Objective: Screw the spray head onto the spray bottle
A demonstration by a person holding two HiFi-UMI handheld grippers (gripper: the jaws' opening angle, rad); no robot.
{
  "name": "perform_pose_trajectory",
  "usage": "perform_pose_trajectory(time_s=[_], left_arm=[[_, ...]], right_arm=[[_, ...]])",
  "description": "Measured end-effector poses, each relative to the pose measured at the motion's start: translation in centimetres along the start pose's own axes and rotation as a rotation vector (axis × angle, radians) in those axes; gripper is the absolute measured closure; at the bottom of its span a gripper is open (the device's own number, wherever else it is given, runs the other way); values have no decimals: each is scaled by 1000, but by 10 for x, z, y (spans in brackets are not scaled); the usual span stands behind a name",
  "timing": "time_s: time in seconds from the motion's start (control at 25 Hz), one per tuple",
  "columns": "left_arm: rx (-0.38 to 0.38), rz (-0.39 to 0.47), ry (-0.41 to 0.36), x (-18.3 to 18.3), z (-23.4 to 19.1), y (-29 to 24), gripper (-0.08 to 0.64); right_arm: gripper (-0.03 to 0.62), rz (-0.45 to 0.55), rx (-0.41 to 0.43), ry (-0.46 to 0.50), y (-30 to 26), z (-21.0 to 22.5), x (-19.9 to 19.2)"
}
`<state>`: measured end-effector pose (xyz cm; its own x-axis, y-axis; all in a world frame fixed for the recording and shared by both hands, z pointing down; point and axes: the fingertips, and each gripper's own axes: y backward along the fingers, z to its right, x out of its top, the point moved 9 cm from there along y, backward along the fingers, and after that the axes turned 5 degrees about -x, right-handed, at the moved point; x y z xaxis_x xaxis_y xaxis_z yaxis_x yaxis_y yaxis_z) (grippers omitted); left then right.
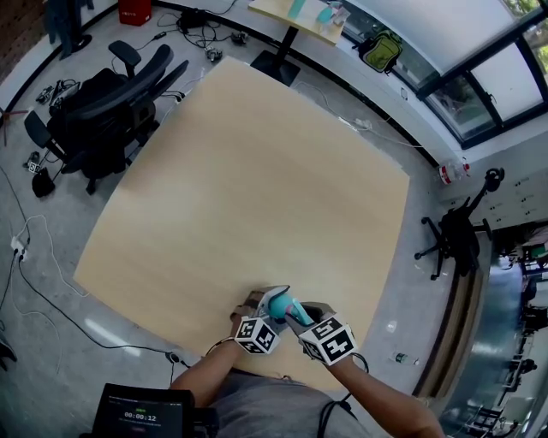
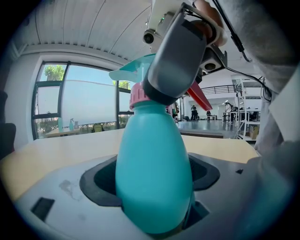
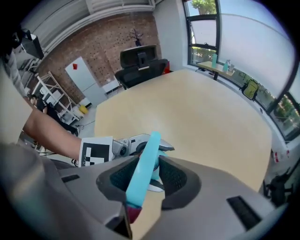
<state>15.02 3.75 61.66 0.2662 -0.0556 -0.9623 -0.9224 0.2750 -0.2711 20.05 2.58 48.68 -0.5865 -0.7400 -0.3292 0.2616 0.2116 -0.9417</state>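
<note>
A teal spray bottle [image 2: 152,173] stands upright between the jaws of my left gripper [image 2: 152,197], which is shut on its body. A pink collar [image 2: 137,96] rings its neck under the teal spray head [image 2: 136,70] with a red trigger [image 2: 200,97]. My right gripper [image 3: 146,174] reaches down from above and is shut on the spray head [image 3: 145,161]; the trigger's red tip [image 3: 133,213] shows low between its jaws. In the head view both grippers, left [image 1: 271,301] and right [image 1: 297,316], meet at the bottle [image 1: 284,306] by the table's near edge.
The wide wooden table [image 1: 248,171] stretches away from the grippers. Black office chairs [image 1: 103,111] and floor cables lie beyond its far left corner. A second table [image 1: 300,13] stands at the back, and a dark device with a screen [image 1: 141,415] sits by my left arm.
</note>
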Motion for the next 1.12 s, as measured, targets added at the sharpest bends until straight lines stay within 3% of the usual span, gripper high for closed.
perform_pose_trajectory(time_s=[0.4,0.48,0.56,0.6,0.72,0.8,0.88,0.96,1.12], left_arm=[[-7,3,3,4,2,-2,169],[-7,4,1,4,2,-3,169],[-12,2,-1,4,3,-3,169],[-17,2,-1,3,3,-3,169],[-55,6,-9,3,2,-4,169],[-99,8,-21,2,2,-7,169],[-136,7,-36,1,3,-10,169],[-156,7,-44,0,3,-12,169],[-161,6,-43,3,3,-15,169]], right_arm=[[414,-51,111,356,46,8,16],[414,-67,153,468,59,11,21],[414,-95,187,682,69,11,28],[414,-113,189,839,74,11,32],[414,-156,149,1412,79,14,40],[414,-147,135,1743,75,22,40],[414,-134,155,1941,68,28,42],[414,-126,208,2002,64,27,47],[414,-143,349,1862,56,16,48]])
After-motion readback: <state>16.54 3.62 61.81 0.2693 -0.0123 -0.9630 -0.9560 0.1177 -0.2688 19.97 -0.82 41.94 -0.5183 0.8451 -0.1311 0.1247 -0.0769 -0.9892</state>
